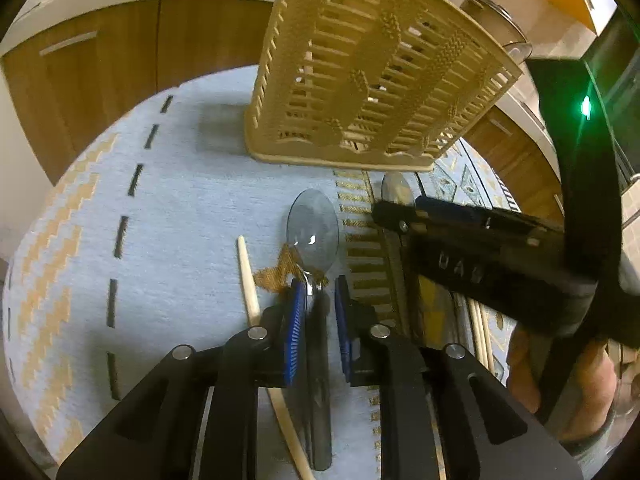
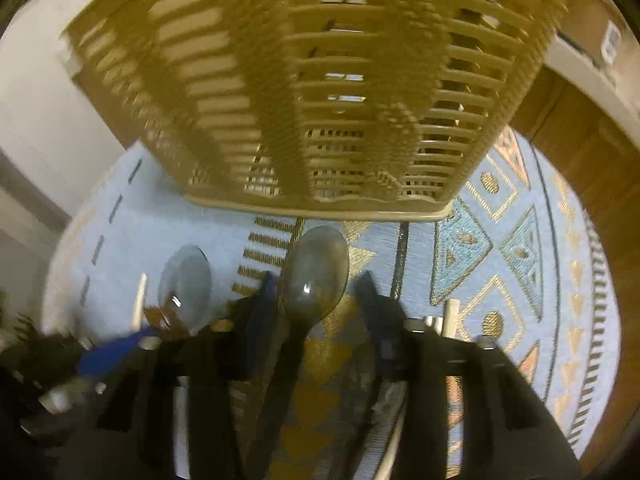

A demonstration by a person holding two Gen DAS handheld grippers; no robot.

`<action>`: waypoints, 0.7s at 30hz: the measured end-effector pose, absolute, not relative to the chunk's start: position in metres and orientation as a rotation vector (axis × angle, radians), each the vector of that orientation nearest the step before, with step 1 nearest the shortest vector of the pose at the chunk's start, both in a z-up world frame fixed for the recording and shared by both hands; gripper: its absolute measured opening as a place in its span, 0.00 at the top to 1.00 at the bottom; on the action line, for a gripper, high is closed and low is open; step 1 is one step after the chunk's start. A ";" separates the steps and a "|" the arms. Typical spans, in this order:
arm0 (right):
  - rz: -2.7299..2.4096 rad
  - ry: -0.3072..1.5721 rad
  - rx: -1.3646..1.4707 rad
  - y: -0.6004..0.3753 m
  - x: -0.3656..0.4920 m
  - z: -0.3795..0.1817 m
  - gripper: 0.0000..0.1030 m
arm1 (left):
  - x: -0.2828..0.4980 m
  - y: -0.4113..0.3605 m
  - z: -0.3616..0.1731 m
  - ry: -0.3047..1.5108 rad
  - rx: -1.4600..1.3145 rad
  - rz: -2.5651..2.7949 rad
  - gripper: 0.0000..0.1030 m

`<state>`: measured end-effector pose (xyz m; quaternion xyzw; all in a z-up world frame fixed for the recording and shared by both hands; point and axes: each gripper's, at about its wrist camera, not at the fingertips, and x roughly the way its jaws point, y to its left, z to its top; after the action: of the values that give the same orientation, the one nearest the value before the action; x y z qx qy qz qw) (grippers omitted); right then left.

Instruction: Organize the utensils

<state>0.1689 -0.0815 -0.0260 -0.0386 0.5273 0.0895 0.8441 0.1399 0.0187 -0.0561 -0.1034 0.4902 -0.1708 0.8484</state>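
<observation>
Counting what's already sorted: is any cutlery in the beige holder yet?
Cannot tell. The beige holder stands upright, its slatted walls hiding the inside; both spoons lie outside on the cloth.

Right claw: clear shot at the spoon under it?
Probably yes. The spoon lies between the right claw's fingers, nothing on top. The basket stands just past the bowl, and the left claw works the neighbouring spoon.

Left gripper (image 1: 318, 294) pitched down, fingers narrowly parted; right gripper (image 2: 316, 286) down, fingers apart.
</observation>
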 end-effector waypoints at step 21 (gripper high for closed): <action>0.413 1.145 -0.087 -0.122 0.151 -0.031 0.71 | 0.186 -0.002 -0.049 1.119 0.010 -0.383 0.61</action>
<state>0.1508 -0.1222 -0.0311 -0.0407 0.5375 0.1940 0.8196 0.1858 -0.0017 -0.0486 0.0049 0.5273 -0.1806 0.8302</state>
